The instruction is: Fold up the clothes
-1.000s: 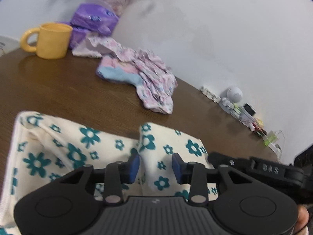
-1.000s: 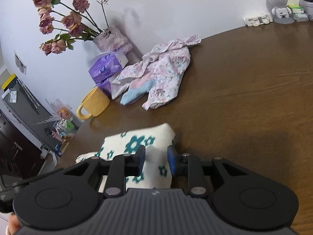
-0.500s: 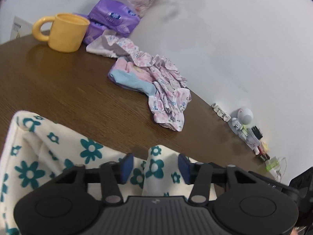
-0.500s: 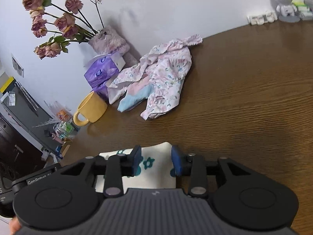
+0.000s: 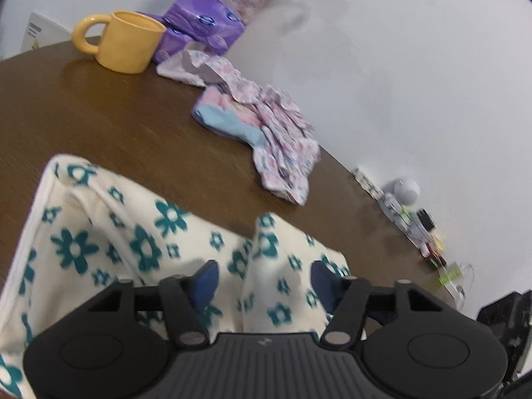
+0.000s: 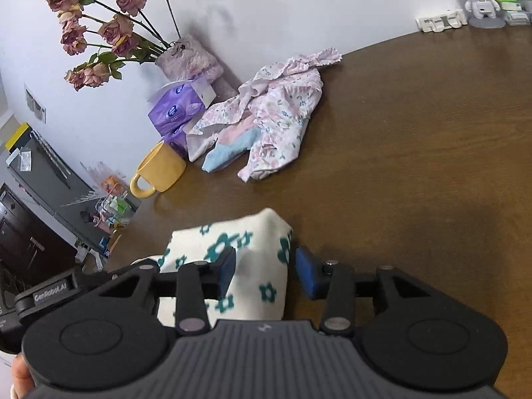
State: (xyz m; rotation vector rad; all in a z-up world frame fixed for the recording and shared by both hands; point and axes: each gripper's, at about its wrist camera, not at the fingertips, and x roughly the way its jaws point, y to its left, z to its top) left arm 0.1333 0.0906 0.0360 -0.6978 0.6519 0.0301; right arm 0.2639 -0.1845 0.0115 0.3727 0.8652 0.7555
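A cream garment with teal flowers [image 5: 139, 229] lies folded on the brown table [image 5: 109, 126] right under both grippers. My left gripper [image 5: 264, 281] is open, its blue pads spread wide above a raised fold of the cloth. In the right wrist view the same garment [image 6: 239, 249] shows as a narrow folded end, and my right gripper [image 6: 266, 271] is open around its corner without pinching it. A crumpled pink floral garment with a light blue piece [image 6: 266, 123] lies farther back near the wall.
A yellow mug [image 6: 159, 171], purple tissue packs [image 6: 178, 108] and a vase of dried roses [image 6: 189, 58] stand at the back by the wall. Small gadgets and a white figurine [image 6: 478, 0] line the far right edge. Bare wood [image 6: 415, 166] stretches to the right.
Both grippers have opened wider, letting go of the flowered garment, which now rests on the table. Both have drawn back a little.
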